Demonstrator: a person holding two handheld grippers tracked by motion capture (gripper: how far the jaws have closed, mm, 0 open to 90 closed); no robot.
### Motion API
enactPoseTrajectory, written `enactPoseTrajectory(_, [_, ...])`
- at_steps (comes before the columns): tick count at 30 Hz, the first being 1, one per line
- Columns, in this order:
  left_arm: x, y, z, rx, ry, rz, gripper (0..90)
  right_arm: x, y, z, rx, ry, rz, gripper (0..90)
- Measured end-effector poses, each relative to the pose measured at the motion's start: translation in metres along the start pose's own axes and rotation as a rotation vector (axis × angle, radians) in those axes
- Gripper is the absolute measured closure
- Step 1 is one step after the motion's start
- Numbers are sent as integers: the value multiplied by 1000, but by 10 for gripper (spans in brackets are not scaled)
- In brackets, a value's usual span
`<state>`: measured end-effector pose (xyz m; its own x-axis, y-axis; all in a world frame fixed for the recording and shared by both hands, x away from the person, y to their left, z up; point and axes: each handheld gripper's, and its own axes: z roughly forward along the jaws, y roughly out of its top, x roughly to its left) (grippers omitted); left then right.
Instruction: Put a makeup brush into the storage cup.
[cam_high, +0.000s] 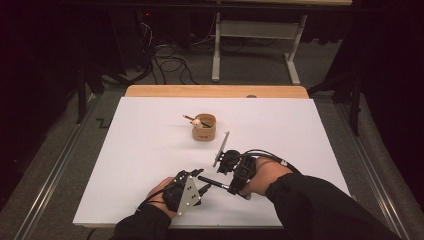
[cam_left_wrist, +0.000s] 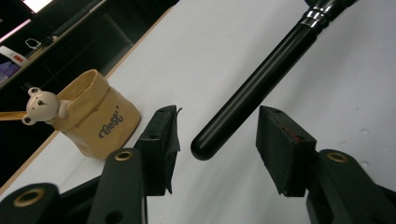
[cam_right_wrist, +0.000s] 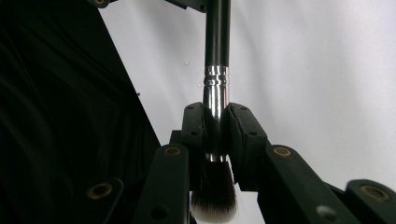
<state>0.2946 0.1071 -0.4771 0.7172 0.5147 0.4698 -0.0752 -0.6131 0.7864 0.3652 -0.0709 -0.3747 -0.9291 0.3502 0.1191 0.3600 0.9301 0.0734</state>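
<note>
Right gripper view shows me my right gripper (cam_right_wrist: 216, 140) pinching the makeup brush (cam_right_wrist: 216, 56) at its silver collar. My left gripper (cam_left_wrist: 217, 140) is spread, with the brush's black handle end between its pads and not touched. Both are near the table's (cam_high: 150, 150) front edge.

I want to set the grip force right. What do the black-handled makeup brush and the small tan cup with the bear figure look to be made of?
Black-handled makeup brush: glossy black handle, lacquered wood or plastic; mirror-bright metal ferrule; soft dark bristles with pale tips. Small tan cup: matte, creased sides bulge like soft leatherette or fabric, though that look leaves it open. Its bear figure looks like smooth painted ceramic or plastic.
</note>
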Motion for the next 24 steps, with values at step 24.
enactPoseTrajectory(24, [-1, 0, -1, 4, -3, 25, 592, 0, 6, 0, 24, 5, 6, 783])
